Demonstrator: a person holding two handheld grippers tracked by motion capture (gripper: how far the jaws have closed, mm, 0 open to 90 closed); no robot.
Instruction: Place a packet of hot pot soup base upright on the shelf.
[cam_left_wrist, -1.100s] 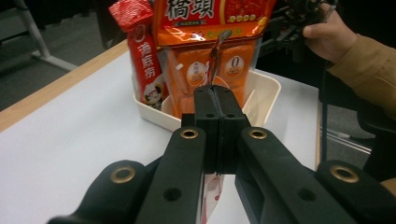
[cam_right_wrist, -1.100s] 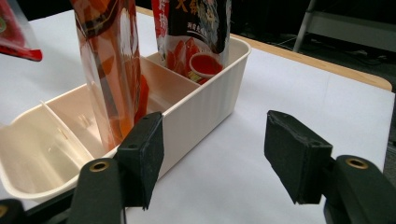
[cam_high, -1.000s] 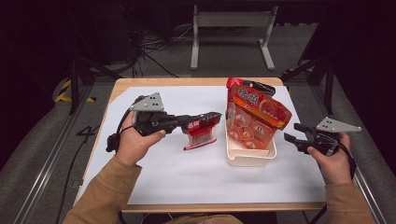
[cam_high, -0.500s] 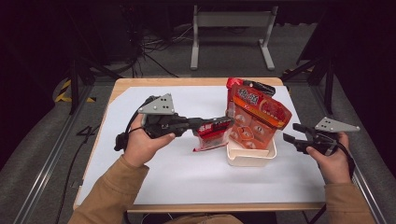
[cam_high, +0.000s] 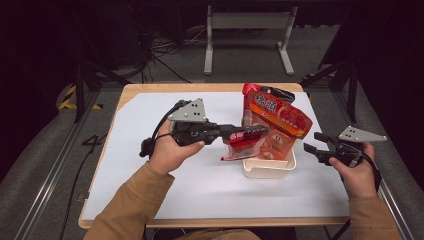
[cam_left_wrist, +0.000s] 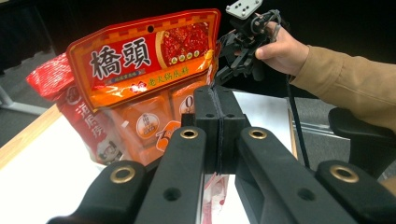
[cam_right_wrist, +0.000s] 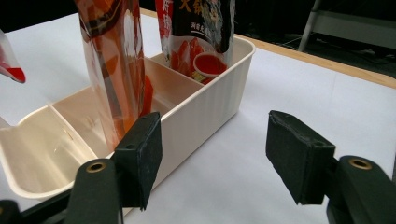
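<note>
Left tongs (cam_high: 252, 132) are clamped tight on a small red pouch (cam_high: 241, 146), jaws pressed flat together in the left gripper view, and the pouch hangs just at the near-left corner of the cream bin (cam_high: 270, 167), above the worktop (cam_high: 150, 130). It looks clear of the white sheet, though whether its lower edge touches the bin rim I cannot tell.

Inside the bin, two packets are already standing. The big orange packet (cam_high: 280, 122) sits upright in the middle compartment; the right gripper view shows it planted there between the dividers. Behind it, a dark-topped packet (cam_right_wrist: 201, 32) stands in the far compartment. The nearest compartment (cam_right_wrist: 42, 140) looks empty, and that, by my reading, is where the red pouch is headed.

Right tongs (cam_high: 312, 142) are spread wide, holding nothing, parked just beside the bin's right wall. The right hand (cam_high: 357, 170) rests low near the worktop edge.

So, judging by the layout: two packets filed, one in the air, one slot open. What is left seems to be carrying the pouch over the rim, lowering it upright into that near slot, and letting go. The tall orange packet leans close, so the pouch may brush it going in.
</note>
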